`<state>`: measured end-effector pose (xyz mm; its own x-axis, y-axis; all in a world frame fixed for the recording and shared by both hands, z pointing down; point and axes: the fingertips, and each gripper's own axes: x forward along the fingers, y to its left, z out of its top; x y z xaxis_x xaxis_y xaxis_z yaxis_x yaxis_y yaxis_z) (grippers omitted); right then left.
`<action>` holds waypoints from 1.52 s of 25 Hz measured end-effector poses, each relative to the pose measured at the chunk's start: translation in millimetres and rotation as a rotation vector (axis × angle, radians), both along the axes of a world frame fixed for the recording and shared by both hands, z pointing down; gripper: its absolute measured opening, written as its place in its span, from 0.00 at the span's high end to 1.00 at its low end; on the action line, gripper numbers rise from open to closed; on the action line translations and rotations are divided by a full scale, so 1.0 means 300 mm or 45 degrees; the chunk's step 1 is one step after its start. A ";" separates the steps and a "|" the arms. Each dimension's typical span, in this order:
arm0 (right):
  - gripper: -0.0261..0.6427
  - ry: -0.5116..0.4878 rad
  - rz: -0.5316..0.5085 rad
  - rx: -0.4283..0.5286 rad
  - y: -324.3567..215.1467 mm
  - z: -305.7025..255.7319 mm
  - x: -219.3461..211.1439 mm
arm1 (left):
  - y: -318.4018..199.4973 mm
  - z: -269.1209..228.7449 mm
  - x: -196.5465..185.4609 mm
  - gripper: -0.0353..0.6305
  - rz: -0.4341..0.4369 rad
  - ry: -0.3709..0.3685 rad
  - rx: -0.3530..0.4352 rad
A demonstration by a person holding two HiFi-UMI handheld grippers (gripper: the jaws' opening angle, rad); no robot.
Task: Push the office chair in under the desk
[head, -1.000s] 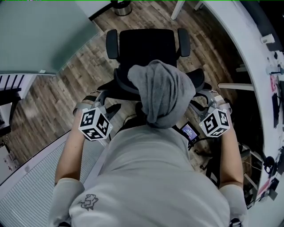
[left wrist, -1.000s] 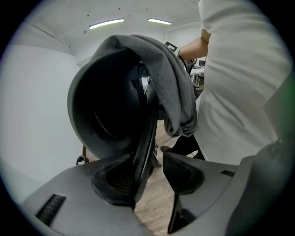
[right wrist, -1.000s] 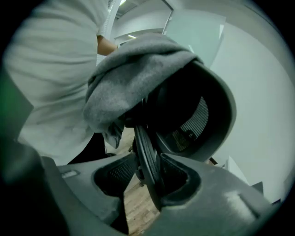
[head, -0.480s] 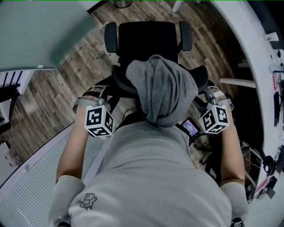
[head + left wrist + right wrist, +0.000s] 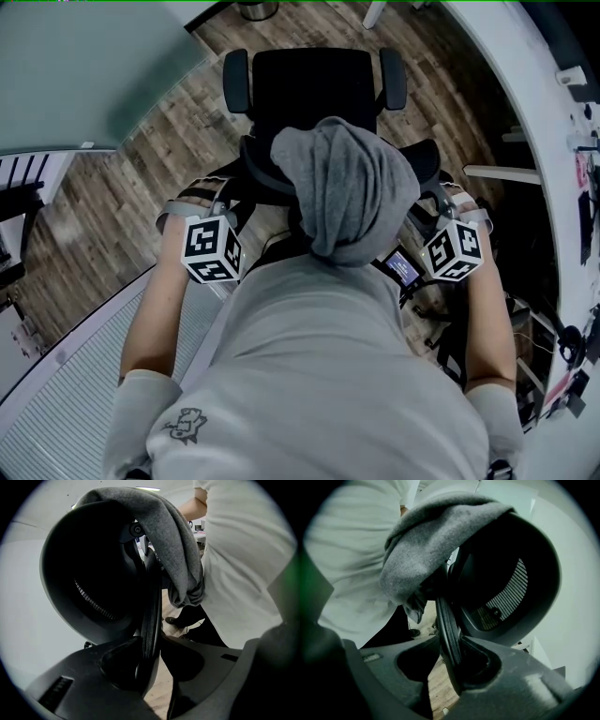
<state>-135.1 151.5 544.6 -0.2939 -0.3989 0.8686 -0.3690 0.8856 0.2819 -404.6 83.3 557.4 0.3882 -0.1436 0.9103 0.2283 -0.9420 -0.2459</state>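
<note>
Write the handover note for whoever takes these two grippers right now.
Left gripper: jaws have just been closing, and they now sit on the left edge of the backrest.
Right gripper: jaws have just closed onto the backrest's right edge.
Office chair: on the wood floor with its seat out in the open. A grey garment is draped over the backrest top.
Done: both grips appear taken.
Left: the whole push, then release.
</note>
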 end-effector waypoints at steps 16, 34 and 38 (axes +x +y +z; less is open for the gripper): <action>0.75 0.001 0.143 0.026 -0.030 -0.011 -0.010 | -0.090 -0.002 0.014 0.76 0.060 -0.043 0.033; 0.75 -0.017 0.208 0.005 -0.150 -0.026 0.192 | -0.236 -0.010 0.230 0.76 0.093 -0.083 -0.001; 0.75 -0.009 0.231 -0.003 -0.151 -0.018 0.261 | -0.231 -0.003 0.299 0.76 0.121 -0.083 -0.024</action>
<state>-56.9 106.3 539.2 -0.2235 -0.4438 0.8678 -0.5249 0.8050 0.2765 -314.9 13.9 556.5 0.3390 -0.0920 0.9363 0.3314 -0.9197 -0.2104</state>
